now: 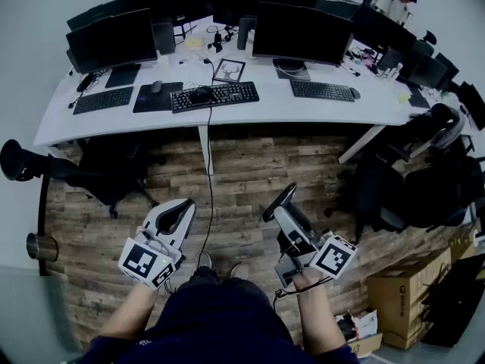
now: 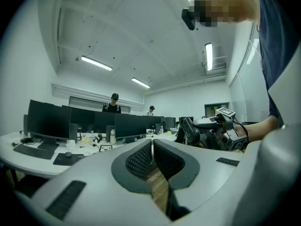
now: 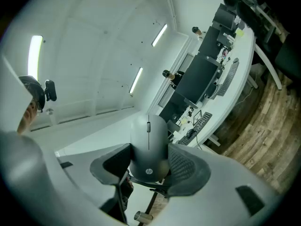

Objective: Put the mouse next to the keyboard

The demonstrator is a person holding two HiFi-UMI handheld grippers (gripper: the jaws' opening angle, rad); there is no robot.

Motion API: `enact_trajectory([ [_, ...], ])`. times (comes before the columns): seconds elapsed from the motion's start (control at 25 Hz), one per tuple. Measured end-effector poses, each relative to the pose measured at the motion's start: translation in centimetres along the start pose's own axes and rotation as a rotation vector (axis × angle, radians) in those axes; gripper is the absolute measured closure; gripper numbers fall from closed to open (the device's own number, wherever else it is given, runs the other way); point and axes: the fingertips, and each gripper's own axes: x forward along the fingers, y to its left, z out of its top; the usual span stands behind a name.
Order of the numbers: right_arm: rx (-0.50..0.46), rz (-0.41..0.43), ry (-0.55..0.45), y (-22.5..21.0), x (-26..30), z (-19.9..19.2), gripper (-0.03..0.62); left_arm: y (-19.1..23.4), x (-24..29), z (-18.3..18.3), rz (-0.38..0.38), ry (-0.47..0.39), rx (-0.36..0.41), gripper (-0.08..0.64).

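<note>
- The left gripper [image 1: 180, 209] is clenched, pads together, with nothing between them.
- Three keyboards [image 1: 215, 95] lie in a row on the long white tabletop [image 1: 250, 114] ahead.
- The right gripper [image 1: 282, 202] is grasping the one mouse [image 3: 148, 145]. It is smooth, grey and rounded, with a scroll wheel on top and a small logo near its tail. It is up in the air over the floor [image 1: 242, 165], well apart from the tabletop.

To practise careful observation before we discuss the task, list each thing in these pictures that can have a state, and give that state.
right hand-held gripper, shut on the mouse
mouse, held in the air, not on the desk
left hand-held gripper, shut, empty
centre keyboard, lying flat on the desk
monitors, screens dark
ceiling lights, lit
</note>
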Motion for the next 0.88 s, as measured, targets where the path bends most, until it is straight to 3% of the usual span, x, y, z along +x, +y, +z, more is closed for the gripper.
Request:
enact_trajectory([
  [0.88, -0.043, -0.051, 0.010, -1.3, -0.4, 0.5, 0.339, -0.6, 1.1, -0.4, 0.005, 0.008, 0.000, 0.520],
])
